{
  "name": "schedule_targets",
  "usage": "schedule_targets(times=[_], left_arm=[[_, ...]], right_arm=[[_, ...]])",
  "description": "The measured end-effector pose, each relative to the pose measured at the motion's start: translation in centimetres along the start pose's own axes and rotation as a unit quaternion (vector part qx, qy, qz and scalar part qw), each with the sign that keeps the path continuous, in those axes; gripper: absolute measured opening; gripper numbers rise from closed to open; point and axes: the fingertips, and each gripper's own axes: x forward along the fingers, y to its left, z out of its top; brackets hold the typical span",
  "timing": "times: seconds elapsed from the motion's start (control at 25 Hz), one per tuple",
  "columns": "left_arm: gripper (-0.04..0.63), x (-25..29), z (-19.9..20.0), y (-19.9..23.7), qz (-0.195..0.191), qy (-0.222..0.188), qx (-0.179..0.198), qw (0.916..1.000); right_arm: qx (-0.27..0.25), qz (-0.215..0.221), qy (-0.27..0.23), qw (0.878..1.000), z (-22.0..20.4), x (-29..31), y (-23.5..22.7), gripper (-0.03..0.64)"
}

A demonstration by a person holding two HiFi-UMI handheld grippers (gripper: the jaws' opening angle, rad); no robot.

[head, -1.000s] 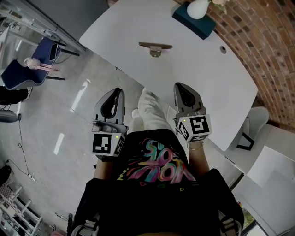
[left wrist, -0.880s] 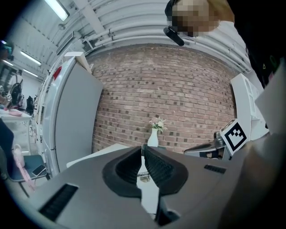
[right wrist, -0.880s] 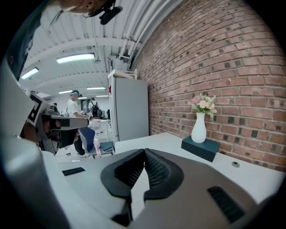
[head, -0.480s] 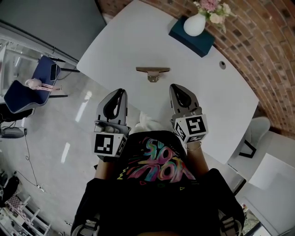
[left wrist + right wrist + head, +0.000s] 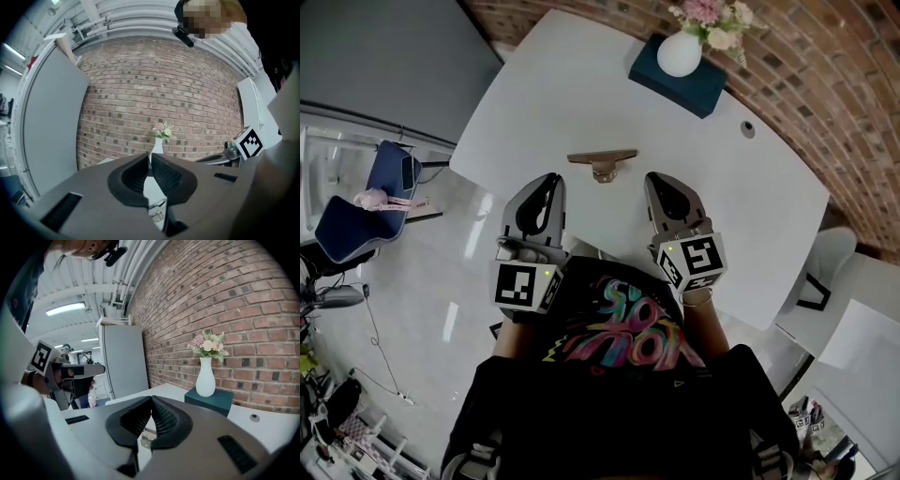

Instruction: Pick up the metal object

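Observation:
The metal object (image 5: 602,161), a brass-coloured T-shaped piece, lies on the white table (image 5: 581,84) near its front edge. My left gripper (image 5: 550,180) hangs just short of it on the left, jaws shut and empty. My right gripper (image 5: 657,179) hangs just short of it on the right, also shut and empty. In the left gripper view the shut tips (image 5: 151,158) point at the vase, and the metal object (image 5: 157,213) shows low between the jaws. In the right gripper view the metal object (image 5: 146,440) lies just beyond the shut tips (image 5: 151,400).
A white vase with flowers (image 5: 681,52) stands on a dark teal box (image 5: 698,89) at the table's far side, against a brick wall (image 5: 825,84). A round cable hole (image 5: 747,127) sits at the table's right. A blue chair (image 5: 352,211) stands on the floor at left, a white chair (image 5: 821,259) at right.
The person has stepped closer to the table. Both grippers, still shut, have come forward from over the floor to the table's front edge, one at each side of the metal object.

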Motion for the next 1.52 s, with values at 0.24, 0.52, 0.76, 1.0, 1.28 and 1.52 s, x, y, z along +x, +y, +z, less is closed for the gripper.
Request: schedule_targets(times=[0.24, 0.52, 0.76, 1.0, 1.28, 1.52], left_arm=[[0.037, 2.8, 0.3, 0.7, -0.05, 0.012, -0.001, 0.9987], [0.037, 5.1, 0.6, 2.2, -0.097, 0.01, 0.008, 0.9952], [0.037, 5.7, 0.3, 3.0, -0.112, 0.014, 0.004, 0.9936], [0.037, 6.0, 0.0, 3.6, -0.12, 0.017, 0.001, 0.9926], [0.037, 6.3, -0.4, 4.3, -0.121, 0.019, 0.001, 0.9924], [0.037, 6.6, -1.0, 4.4, -0.123, 0.025, -0.002, 0.9921]], right_arm=[[0.01, -0.046, -0.003, 0.999, 1.0, 0.9, -1.6, 0.017], [0.012, -0.097, -0.005, 0.995, 1.6, 2.0, -2.6, 0.017], [0.014, -0.112, -0.009, 0.994, 1.7, 2.8, -2.7, 0.017], [0.021, -0.115, -0.011, 0.993, 1.7, 3.3, -2.5, 0.017], [0.048, -0.104, -0.017, 0.993, 1.3, 3.9, -2.4, 0.11], [0.061, -0.106, -0.023, 0.992, 1.2, 3.9, -2.9, 0.195]])
